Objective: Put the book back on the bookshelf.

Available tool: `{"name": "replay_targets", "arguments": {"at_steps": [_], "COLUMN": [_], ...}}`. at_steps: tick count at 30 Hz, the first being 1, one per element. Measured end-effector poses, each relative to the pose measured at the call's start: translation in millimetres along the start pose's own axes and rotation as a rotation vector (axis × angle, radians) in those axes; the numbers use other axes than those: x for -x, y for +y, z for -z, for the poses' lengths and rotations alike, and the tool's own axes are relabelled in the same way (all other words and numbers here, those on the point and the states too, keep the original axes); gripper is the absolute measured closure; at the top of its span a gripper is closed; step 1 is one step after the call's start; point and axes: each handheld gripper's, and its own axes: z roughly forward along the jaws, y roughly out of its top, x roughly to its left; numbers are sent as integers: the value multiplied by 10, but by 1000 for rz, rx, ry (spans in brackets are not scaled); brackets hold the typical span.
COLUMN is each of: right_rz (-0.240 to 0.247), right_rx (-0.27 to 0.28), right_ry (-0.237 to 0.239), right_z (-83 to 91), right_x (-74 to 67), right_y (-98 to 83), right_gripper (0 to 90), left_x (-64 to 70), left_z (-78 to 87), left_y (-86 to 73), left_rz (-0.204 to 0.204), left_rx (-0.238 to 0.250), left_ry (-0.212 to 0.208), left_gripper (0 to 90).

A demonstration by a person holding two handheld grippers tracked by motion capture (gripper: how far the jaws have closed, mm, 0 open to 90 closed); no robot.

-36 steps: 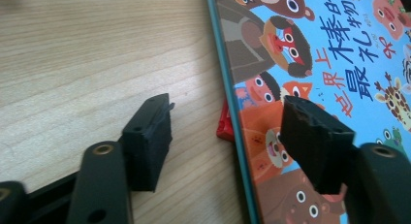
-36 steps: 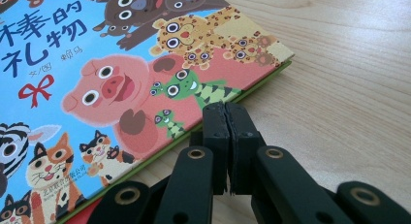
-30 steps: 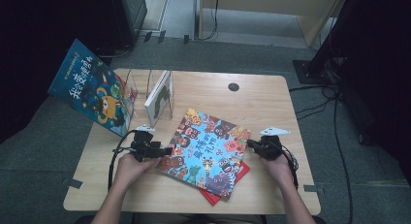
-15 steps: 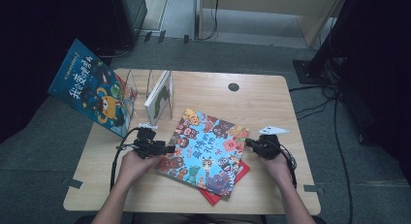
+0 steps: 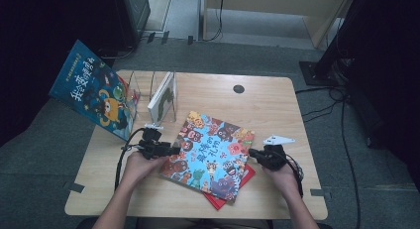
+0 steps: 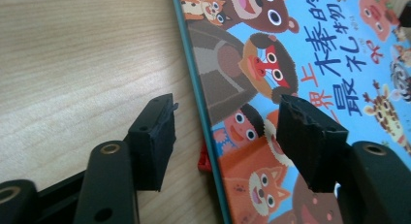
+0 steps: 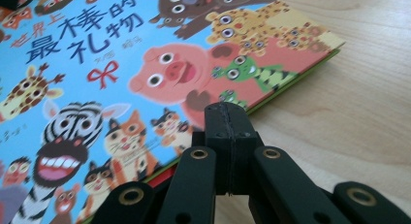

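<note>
A colourful animal picture book [image 5: 208, 157] lies flat on the wooden table [image 5: 267, 110], on top of a red book [image 5: 218, 201]. My left gripper [image 5: 171, 150] is at its left edge. In the left gripper view the left gripper [image 6: 225, 132] is open and its jaws have just been closing. The colourful book's [image 6: 300, 64] edge runs between them untouched, with a bit of the red book [image 6: 206, 161] below. My right gripper [image 5: 252, 152] rests at the book's right edge. Seen in its own view, the right gripper [image 7: 227, 115] is shut and empty, its tip over the cover [image 7: 121, 64].
A large blue picture book [image 5: 94, 95] leans off the table's left back corner. Beside it a clear rack holds an upright white book [image 5: 163, 95]. A black cable hole [image 5: 238, 88] sits at the back. Cables trail on the floor at right.
My left gripper has crept slightly right, up to the colourful book's left edge. The right gripper and the books have stayed put.
</note>
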Motion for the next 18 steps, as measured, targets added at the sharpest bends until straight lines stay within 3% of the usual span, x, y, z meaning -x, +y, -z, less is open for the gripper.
{"name": "replay_targets", "arguments": {"at_steps": [5, 11, 18], "right_rz": [11, 15, 10], "right_rx": [-12, -20, -34], "right_ry": [2, 6, 10], "right_z": [0, 20, 45], "right_x": [-47, -101, -158], "right_y": [-42, -87, -127], "right_gripper": [900, 900, 900], "left_x": [-15, -15, 14], "left_z": [-25, -46, -70], "left_y": [32, 67, 105], "left_rz": [-15, 0, -7], "left_rx": [0, -5, -24], "left_ry": [-17, -29, -17], "left_gripper": [396, 378, 381]}}
